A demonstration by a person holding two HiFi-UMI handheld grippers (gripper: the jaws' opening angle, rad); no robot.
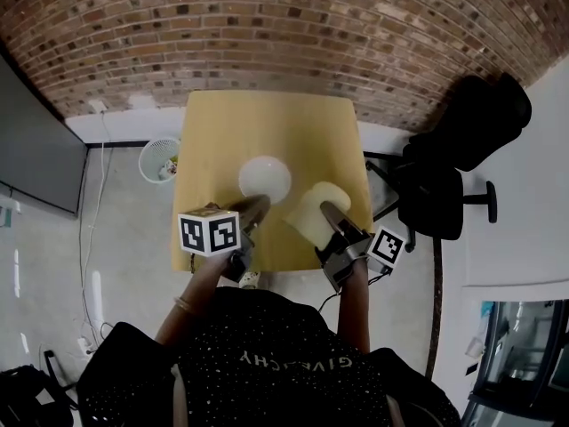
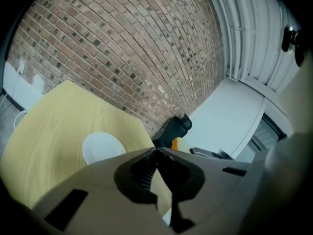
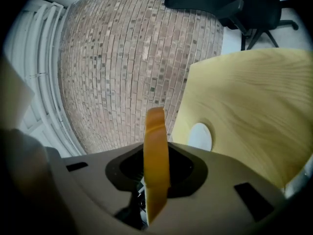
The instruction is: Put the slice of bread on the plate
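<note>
Right gripper point(image 1: 331, 216): jaws nearly closed, clamped on the slice of bread point(image 3: 156, 155). The slice stands edge-on between the jaws, its crust jutting past their tips.
Left gripper point(image 2: 156, 152): jaws pressed together, nothing between them.
Bread, position: in the air over the near part of the wooden table point(image 1: 267, 123), to the right of the white plate point(image 1: 264, 178), not touching it.
Black office chair point(image 1: 453, 149): right of the table.

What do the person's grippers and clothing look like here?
The left gripper and right gripper have greyish-beige moulded jaws with dark recesses; each carries a white cube with black square markers. The person wears a black speckled top with pale lettering and a thin bracelet on the left wrist.
</note>
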